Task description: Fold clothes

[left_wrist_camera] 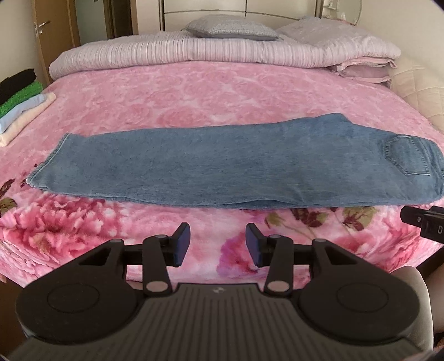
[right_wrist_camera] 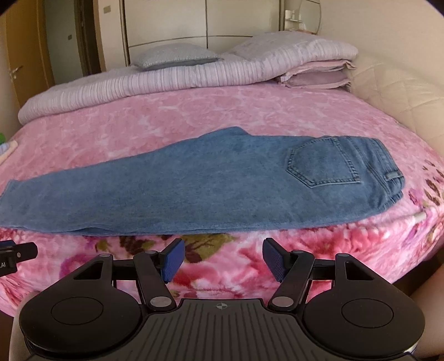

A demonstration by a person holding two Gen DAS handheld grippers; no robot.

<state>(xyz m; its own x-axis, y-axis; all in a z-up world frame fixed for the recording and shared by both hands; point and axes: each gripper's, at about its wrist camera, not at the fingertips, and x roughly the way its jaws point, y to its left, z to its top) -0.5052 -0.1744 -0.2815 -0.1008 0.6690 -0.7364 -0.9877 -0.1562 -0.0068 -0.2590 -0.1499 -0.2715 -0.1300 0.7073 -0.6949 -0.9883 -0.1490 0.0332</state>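
A pair of blue jeans (left_wrist_camera: 211,163) lies flat across the pink flowered bedspread (left_wrist_camera: 194,94), folded lengthwise, leg hems at the left and waist with a back pocket (left_wrist_camera: 402,155) at the right. My left gripper (left_wrist_camera: 218,244) hovers near the bed's front edge, short of the jeans, open with nothing between its blue pads. In the right wrist view the jeans (right_wrist_camera: 194,183) and pocket (right_wrist_camera: 322,163) lie ahead; my right gripper (right_wrist_camera: 223,259) is open and empty, just short of the jeans' near edge. Each gripper's tip shows at the side of the other's view.
A stack of folded clothes (left_wrist_camera: 22,105), black, green, pale blue and cream, sits at the bed's left edge. A rolled lilac quilt (left_wrist_camera: 194,52), pillows (left_wrist_camera: 230,26) and folded pink bedding (left_wrist_camera: 366,69) lie along the back. A padded bed frame (right_wrist_camera: 394,91) curves at the right.
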